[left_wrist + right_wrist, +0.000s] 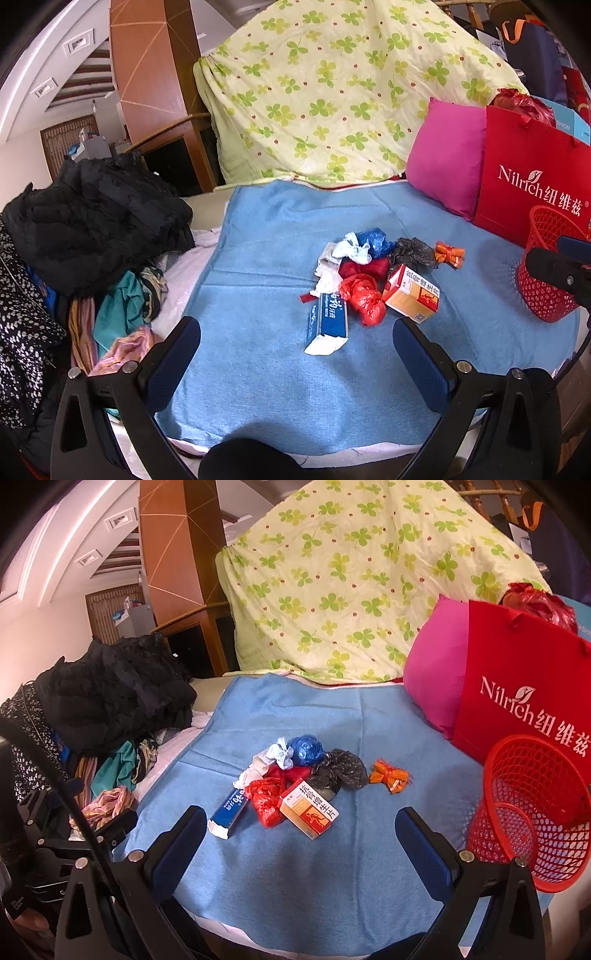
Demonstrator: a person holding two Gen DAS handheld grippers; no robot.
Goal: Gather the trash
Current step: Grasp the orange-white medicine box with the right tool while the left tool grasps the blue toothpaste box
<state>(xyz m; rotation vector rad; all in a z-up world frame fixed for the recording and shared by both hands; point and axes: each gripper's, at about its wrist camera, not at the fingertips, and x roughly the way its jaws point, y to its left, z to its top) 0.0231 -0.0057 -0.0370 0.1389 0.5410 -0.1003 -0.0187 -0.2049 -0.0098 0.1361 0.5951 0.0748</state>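
A heap of trash lies mid-way on the blue blanket (266,387): a blue-and-white carton (327,325), a crumpled red plastic bag (364,295), an orange-and-white medicine box (412,295), white tissue (351,251), a blue wad (376,240), a dark bag (412,253) and an orange wrapper (448,254). The same heap shows in the right wrist view, with the medicine box (308,810) nearest. My left gripper (297,350) is open, short of the carton. My right gripper (301,840) is open, just short of the medicine box. A red mesh basket (524,812) stands at the right.
A red paper bag (524,686) and a pink pillow (432,672) stand behind the basket. A clover-print quilt (351,572) rises at the back. Dark clothes (92,221) and colourful garments (122,306) pile up along the left edge.
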